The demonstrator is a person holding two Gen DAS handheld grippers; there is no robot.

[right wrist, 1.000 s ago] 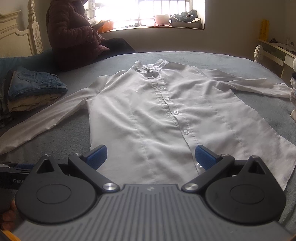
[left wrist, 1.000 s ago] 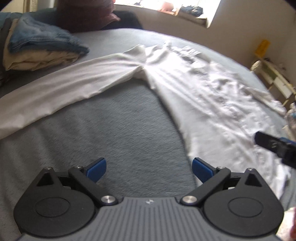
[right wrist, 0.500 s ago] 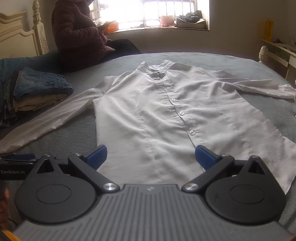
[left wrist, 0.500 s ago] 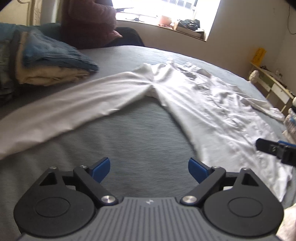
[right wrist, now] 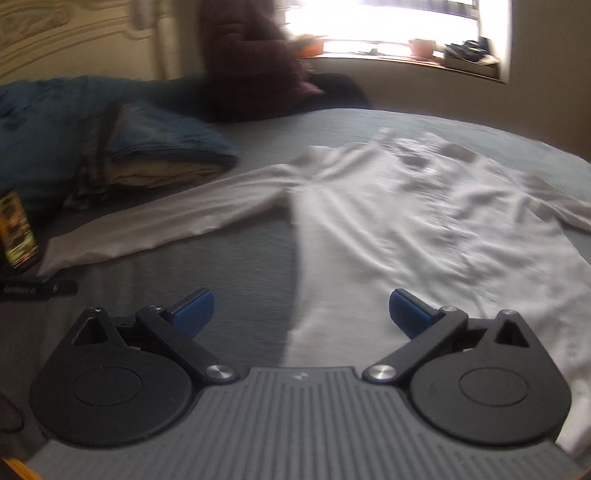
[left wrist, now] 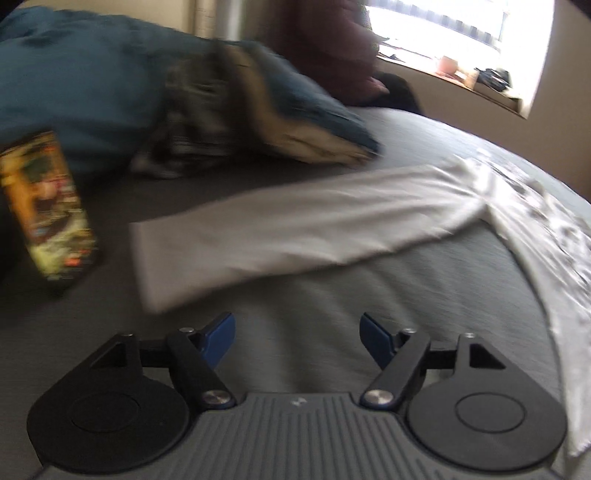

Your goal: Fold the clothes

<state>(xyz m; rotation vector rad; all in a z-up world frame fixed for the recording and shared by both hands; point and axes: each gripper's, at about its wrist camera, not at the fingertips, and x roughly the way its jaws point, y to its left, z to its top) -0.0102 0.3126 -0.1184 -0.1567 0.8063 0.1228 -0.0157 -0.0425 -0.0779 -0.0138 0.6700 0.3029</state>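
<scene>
Left wrist view: the left tool [left wrist: 297, 332] sits at lower centre of the frame, its two blue-tipped fingers [left wrist: 221, 334] spread apart with nothing between them, over the bare grey bed cover [left wrist: 406, 295], a fine-napped, matte fabric. Just above the tool, a long flat sleeve [left wrist: 280, 236] of the white shirt [left wrist: 535, 221] runs from its squared cuff at centre left to the shoulder at upper right; the cloth is thin, smooth and faintly creased. At upper left lies a stack of folded clothes [left wrist: 280, 122], dark blue denim over cream layers, blurred. A glossy, rectangular printed packet [left wrist: 48, 210] stands tilted at the left edge.

Right wrist view: the right tool [right wrist: 301, 312] occupies the lower centre, its fingers likewise apart and empty, hovering over the shirt's lower left edge where white cloth meets grey cover. The shirt [right wrist: 424, 236] lies flat and spread, front up, across the centre and right of the frame, collar toward the top, one sleeve extended to the left. The folded stack [right wrist: 155, 155] rests at centre left, apart from the sleeve. A seated person in a dark maroon quilted jacket [right wrist: 251, 62] appears at top centre, beside a bright window [right wrist: 388, 22].
</scene>
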